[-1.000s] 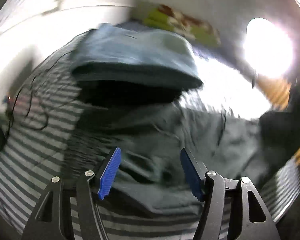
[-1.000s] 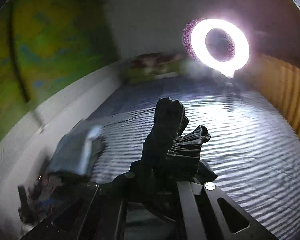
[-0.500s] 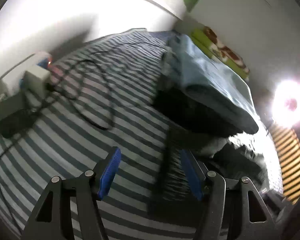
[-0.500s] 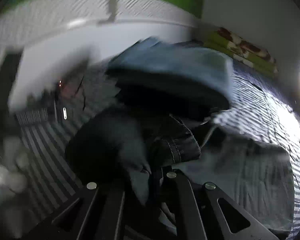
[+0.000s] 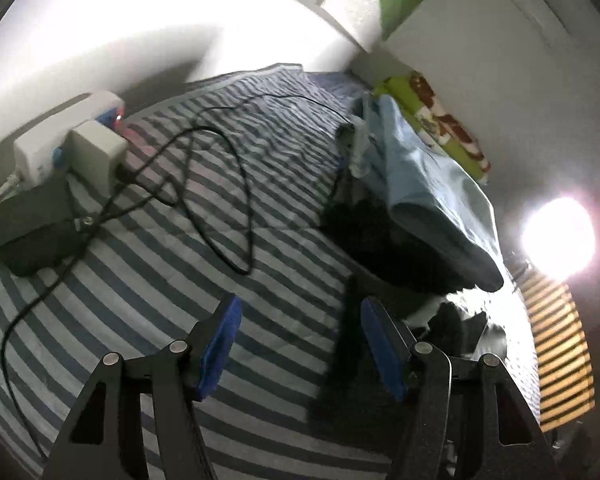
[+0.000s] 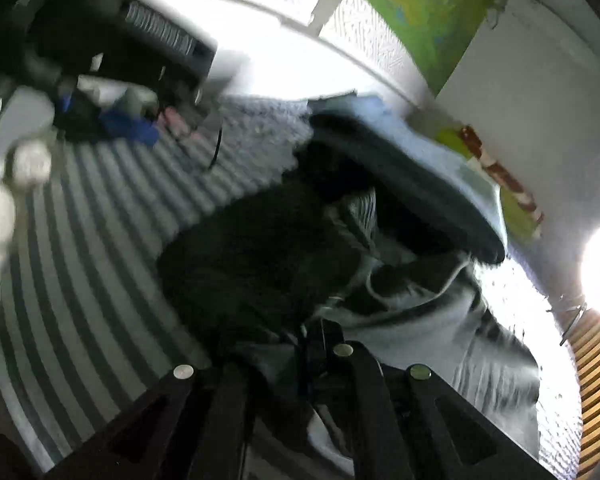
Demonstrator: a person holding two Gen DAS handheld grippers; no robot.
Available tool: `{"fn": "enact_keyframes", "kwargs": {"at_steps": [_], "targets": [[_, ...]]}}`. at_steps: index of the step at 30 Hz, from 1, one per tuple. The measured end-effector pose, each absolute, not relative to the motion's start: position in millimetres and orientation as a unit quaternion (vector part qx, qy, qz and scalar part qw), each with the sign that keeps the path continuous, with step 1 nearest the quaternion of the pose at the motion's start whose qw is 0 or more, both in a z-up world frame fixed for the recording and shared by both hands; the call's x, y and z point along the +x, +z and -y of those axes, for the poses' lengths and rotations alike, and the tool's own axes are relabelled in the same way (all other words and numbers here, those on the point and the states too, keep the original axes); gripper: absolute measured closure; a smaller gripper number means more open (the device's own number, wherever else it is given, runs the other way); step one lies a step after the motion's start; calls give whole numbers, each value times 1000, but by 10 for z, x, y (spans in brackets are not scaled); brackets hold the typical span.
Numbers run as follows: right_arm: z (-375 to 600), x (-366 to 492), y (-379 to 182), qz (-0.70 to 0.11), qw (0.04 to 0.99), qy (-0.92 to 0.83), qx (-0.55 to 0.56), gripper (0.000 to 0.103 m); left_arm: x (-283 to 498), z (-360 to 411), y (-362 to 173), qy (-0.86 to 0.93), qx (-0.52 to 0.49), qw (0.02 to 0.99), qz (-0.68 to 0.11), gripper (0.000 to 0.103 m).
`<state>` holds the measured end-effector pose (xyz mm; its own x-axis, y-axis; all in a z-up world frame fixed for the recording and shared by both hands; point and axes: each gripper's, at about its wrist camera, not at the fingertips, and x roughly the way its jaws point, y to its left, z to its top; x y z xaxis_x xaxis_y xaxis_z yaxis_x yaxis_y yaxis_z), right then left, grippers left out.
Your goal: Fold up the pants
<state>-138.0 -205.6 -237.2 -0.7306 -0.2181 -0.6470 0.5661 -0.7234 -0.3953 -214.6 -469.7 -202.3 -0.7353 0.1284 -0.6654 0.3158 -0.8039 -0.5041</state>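
Observation:
My right gripper is shut on dark pants. They trail forward from the jaws in a crumpled heap on the striped bed cover. Grey pants lie crumpled just right of them. Over bare striped cover my left gripper stands open, with nothing between its blue pads. A dark strip of fabric lies beside its right finger. In the right wrist view, the left gripper is a blur at upper left.
A stack of folded clothes stands behind, a light blue piece on top of dark ones. A white power strip, a black adapter and loose cables lie at left. A ring light glares at right. A green patterned pillow lies against the wall.
My right gripper came down from the air with the dark pants to the bed beside the stack. The left gripper swung left, from over the grey pants to the bare cover near the cables.

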Motion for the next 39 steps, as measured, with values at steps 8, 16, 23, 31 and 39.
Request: {"fn": "enact_keyframes", "kwargs": {"at_steps": [8, 16, 23, 31, 39], "targets": [[2028, -1456, -2406, -303, 244, -867, 311, 98, -2255, 4340, -1888, -887, 349, -2, -302, 37], [1117, -1355, -1819, -137, 342, -871, 325, 44, -2526, 4017, -1912, -876, 376, -65, -294, 27], [677, -1515, -1714, -97, 303, -883, 346, 44, -2752, 3705, -2067, -859, 428, -82, -268, 18], [-984, -1881, -1709, 27, 113, -918, 378, 44, -2827, 3287, -2300, -863, 481, -49, -149, 13], [-1630, -1926, -2004, 45, 32, -911, 410, 44, -2720, 2947, -2282, -879, 476, 3, -34, 31]]}}
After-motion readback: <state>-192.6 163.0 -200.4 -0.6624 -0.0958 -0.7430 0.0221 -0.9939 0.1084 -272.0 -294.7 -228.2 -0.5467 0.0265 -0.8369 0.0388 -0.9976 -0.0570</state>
